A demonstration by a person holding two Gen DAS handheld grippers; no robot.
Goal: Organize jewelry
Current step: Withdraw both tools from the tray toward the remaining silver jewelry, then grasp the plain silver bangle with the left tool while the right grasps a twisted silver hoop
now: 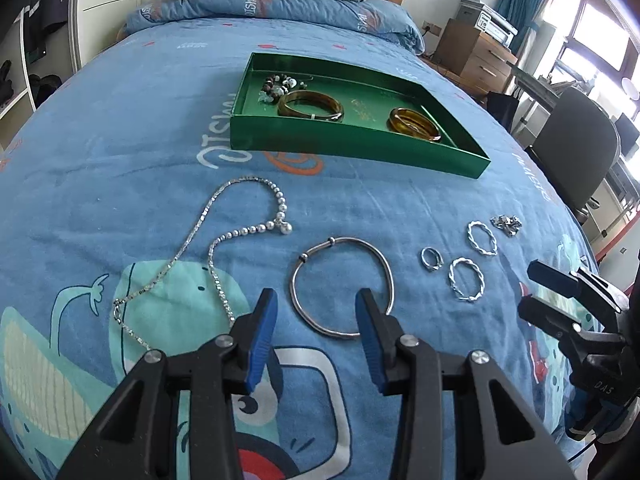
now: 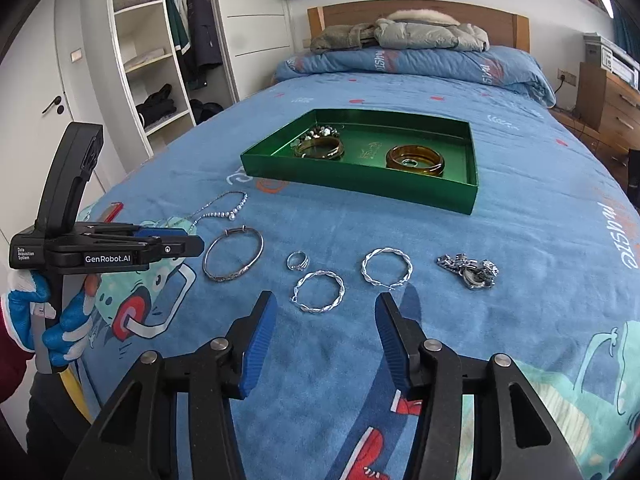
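Note:
A green tray (image 1: 320, 136) (image 2: 360, 182) on the blue bedspread holds two amber bangles (image 1: 310, 105) (image 1: 414, 125) and a bead bracelet (image 1: 276, 84). In front of it lie a pearl necklace (image 1: 208, 252), a silver bangle (image 1: 342, 286) (image 2: 234, 254), a small ring (image 1: 431, 259) (image 2: 297, 261), two twisted silver hoops (image 1: 466, 280) (image 1: 482, 238) (image 2: 318, 292) (image 2: 386, 268) and a silver chain heap (image 1: 506, 224) (image 2: 470, 270). My left gripper (image 1: 316, 312) is open and empty, its jaws over the bangle's near rim. My right gripper (image 2: 326, 312) is open and empty, just short of the nearer hoop.
A folded quilt and grey jackets (image 2: 400, 36) lie at the bed's head. A wardrobe (image 2: 168, 60) stands left of the bed, a wooden drawer unit (image 1: 472, 54) and an office chair (image 1: 576, 152) to the right. The right gripper shows at the left view's edge (image 1: 568, 312).

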